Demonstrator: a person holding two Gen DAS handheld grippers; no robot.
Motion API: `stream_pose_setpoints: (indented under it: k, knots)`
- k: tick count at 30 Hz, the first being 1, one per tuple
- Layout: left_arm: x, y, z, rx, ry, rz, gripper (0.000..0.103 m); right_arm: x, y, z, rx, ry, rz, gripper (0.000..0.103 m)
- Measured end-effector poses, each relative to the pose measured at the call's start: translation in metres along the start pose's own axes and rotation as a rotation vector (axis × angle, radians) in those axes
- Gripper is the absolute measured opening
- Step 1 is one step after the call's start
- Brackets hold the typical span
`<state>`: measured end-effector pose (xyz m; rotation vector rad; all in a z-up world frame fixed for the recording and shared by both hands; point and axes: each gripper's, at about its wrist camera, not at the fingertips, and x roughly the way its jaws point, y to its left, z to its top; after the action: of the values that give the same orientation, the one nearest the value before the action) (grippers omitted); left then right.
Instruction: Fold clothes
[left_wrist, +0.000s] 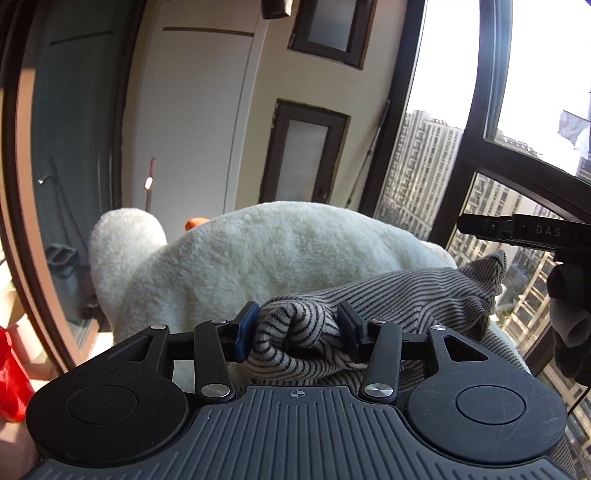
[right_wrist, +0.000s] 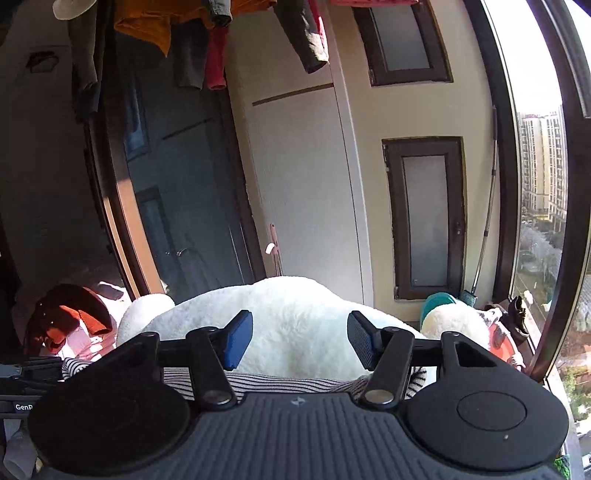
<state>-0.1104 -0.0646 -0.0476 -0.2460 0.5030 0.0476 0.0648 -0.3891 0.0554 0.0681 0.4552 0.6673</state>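
A grey-and-black striped garment (left_wrist: 406, 295) lies bunched on a white fleece blanket (left_wrist: 277, 251). My left gripper (left_wrist: 295, 325) is shut on a thick fold of the stripes, with both pads pressing into the cloth. In the right wrist view the striped garment (right_wrist: 280, 384) runs just under my right gripper (right_wrist: 299, 339), which stands open above it with only the white fleece (right_wrist: 295, 306) showing between its fingers. The right gripper's black body (left_wrist: 524, 229) and a dark-gloved hand (left_wrist: 569, 314) enter the left wrist view from the right edge.
A tall dark-framed window (left_wrist: 480, 147) runs along the right. Clothes (right_wrist: 155, 26) hang overhead. A red-brown garment (right_wrist: 66, 317) lies at the left. A teal item (right_wrist: 437, 301), a red basin (right_wrist: 502, 339) and a black shoe (right_wrist: 517, 317) sit by the window. A red object (left_wrist: 11, 369) is at the left edge.
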Motion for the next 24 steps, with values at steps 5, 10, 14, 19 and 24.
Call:
stream_pose_setpoints:
  k: [5,10,14,19,24]
  knots:
    - [-0.001,0.026,0.007,-0.112,0.031,-0.055,0.067,0.014,-0.011,-0.034,0.063,0.117,-0.062,0.053]
    - [-0.016,0.018,0.035,-0.090,-0.032,-0.064,0.064,-0.002,-0.012,-0.054,0.105,0.101,-0.075,0.054]
    - [-0.038,-0.004,0.068,-0.011,-0.158,-0.092,0.066,-0.008,-0.010,-0.062,0.113,0.086,-0.107,0.054]
    - [-0.009,-0.043,0.070,0.099,-0.103,-0.175,0.076,-0.012,-0.005,-0.064,0.114,0.073,-0.124,0.055]
    - [0.033,-0.053,0.029,0.163,0.048,-0.105,0.075,-0.017,0.000,-0.061,0.065,0.080,-0.120,0.055]
